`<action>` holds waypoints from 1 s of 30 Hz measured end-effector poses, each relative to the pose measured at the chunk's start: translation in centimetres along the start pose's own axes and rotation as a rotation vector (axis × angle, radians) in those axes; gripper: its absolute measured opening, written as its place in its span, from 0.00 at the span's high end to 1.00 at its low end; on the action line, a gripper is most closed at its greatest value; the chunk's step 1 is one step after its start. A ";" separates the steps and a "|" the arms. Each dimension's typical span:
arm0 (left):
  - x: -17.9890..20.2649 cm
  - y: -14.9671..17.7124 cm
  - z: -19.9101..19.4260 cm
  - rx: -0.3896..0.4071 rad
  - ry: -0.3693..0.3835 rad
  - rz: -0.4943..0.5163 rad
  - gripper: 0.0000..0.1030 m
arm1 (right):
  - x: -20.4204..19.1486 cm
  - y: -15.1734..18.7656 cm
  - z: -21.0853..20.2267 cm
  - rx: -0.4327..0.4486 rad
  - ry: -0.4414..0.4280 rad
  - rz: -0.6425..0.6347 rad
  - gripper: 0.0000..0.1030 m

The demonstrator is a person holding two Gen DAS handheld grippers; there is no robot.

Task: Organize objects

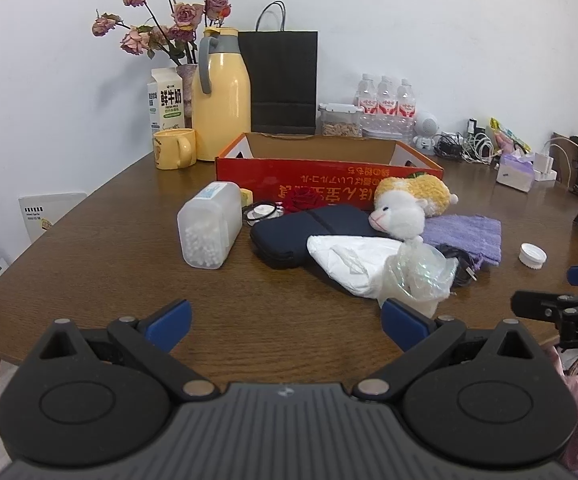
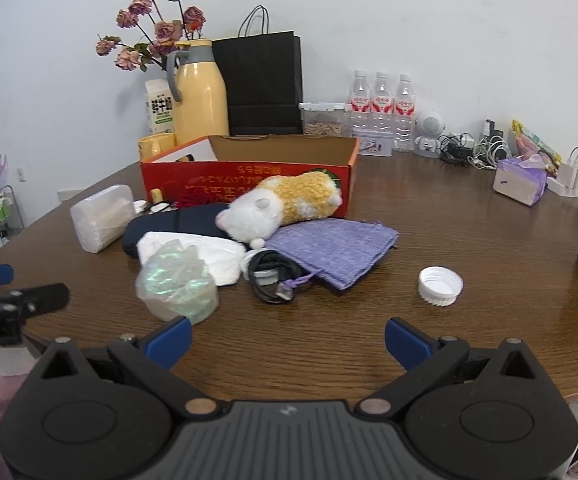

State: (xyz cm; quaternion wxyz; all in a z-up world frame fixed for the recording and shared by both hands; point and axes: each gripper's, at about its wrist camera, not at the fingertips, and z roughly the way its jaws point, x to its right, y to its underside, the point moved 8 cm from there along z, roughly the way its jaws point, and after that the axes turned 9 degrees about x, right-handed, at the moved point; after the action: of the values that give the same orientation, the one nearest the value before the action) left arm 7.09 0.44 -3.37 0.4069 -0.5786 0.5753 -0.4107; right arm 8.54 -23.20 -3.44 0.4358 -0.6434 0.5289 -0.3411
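An open red cardboard box (image 1: 329,184) (image 2: 249,176) stands mid-table. In front of it lie a cotton-swab container (image 1: 209,226) (image 2: 101,218), a dark pouch (image 1: 309,232) (image 2: 177,220), a white and yellow plush toy (image 1: 409,204) (image 2: 281,204), a purple cloth (image 1: 469,236) (image 2: 333,248), a white packet (image 1: 353,260) (image 2: 209,256), a crinkled clear wrapper (image 1: 417,276) (image 2: 177,284), a black cable (image 2: 273,276) and a white cap (image 1: 532,255) (image 2: 440,285). My left gripper (image 1: 285,326) and right gripper (image 2: 287,340) are open and empty, near the table's front edge.
At the back stand a yellow thermos (image 1: 221,96), a yellow mug (image 1: 174,148), a milk carton (image 1: 167,100), a vase of dried roses (image 1: 169,20), a black paper bag (image 1: 283,80), water bottles (image 1: 385,98), a snack tub (image 1: 339,120), chargers (image 1: 465,146) and a tissue pack (image 2: 521,180).
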 end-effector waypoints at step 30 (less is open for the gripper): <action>-2.7 -2.5 5.8 -0.023 -0.223 -0.058 0.00 | 12.9 -0.4 9.4 -0.093 -0.147 -0.071 0.61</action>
State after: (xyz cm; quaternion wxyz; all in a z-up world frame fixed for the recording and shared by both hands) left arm 13.41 3.19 -2.98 0.4495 -0.6418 0.5141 -0.3489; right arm 19.84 -33.90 -7.04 0.4306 -0.7048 0.4875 -0.2831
